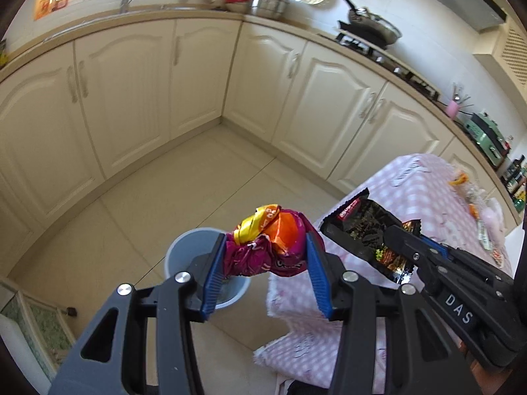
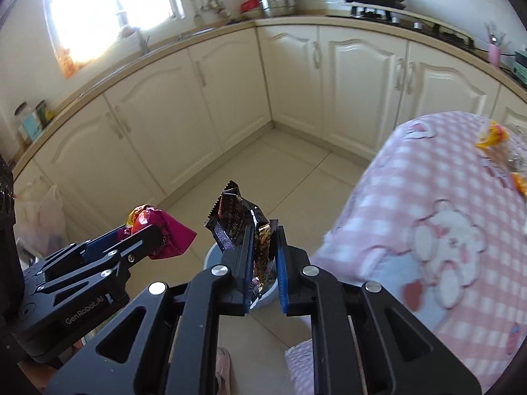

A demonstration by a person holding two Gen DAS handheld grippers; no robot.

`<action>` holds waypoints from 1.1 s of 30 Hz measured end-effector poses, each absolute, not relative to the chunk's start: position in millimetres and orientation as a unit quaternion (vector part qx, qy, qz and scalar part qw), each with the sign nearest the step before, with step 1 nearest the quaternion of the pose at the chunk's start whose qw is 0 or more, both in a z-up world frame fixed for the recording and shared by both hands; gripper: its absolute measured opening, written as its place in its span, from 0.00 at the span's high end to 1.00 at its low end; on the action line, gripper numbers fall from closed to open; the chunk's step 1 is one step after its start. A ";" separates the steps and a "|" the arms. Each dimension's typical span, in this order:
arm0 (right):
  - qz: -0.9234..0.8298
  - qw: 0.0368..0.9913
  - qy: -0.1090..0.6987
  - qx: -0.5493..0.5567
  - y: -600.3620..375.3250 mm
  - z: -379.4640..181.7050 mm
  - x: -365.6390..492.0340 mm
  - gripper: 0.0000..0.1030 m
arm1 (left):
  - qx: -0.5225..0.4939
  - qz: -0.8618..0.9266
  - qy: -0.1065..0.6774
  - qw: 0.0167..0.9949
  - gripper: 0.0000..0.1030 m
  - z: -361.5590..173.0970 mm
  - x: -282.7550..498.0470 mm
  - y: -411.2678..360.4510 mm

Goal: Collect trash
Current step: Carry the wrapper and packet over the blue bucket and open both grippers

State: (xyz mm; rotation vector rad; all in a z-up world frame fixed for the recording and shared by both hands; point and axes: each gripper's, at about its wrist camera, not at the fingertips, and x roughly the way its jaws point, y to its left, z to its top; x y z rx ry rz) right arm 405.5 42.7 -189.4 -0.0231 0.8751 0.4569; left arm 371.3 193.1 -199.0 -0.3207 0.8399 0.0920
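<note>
Magenta wrapper: a crumpled magenta, orange and yellow snack wrapper (image 1: 268,242) sits pinched between the blue pads of the left gripper (image 1: 265,256), held in the air above the floor.
Bin: a grey-blue trash bin (image 1: 184,247) stands on the tiled floor, just left of and below the left gripper's load, at the near-left corner of the surface.
Black wrapper: a black foil snack packet (image 2: 243,227) stands upright in the right gripper (image 2: 263,256), whose jaws are pressed onto its lower half; the bin rim (image 2: 210,256) shows directly beneath it.
Step in hand: both pieces appear ready for dropping, so this looks like the release stage for two items.
Doing it well: I would centre each wrapper over the bin's mouth before letting go, lower close to the rim since light foil may drift, and release one at a time so the grippers do not collide.
Risk: the magenta wrapper may spring open and catch on the rim.
Surface: a pink checked cloth (image 2: 428,197) covers it, to the right; more orange and clear litter (image 1: 461,179) lies at its far right end, so the task seems unfinished.
Room: cream kitchen cabinets (image 1: 125,98) wrap the far corner, with a bright window far left and a pan on a stove (image 1: 369,29) far right.
</note>
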 end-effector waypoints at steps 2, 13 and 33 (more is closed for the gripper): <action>0.222 0.876 0.428 -0.018 58.3 -201.1 409.0 0.89 | -0.158 0.057 0.418 0.893 0.56 -212.1 373.6 206.2; 0.210 0.865 0.454 -0.032 94.3 -251.6 434.4 0.89 | -0.172 0.089 0.443 0.875 0.53 -261.3 403.1 241.7; 0.211 0.858 0.467 -0.035 95.9 -265.8 442.1 0.89 | -0.206 0.103 0.445 0.866 0.41 -275.3 402.3 260.1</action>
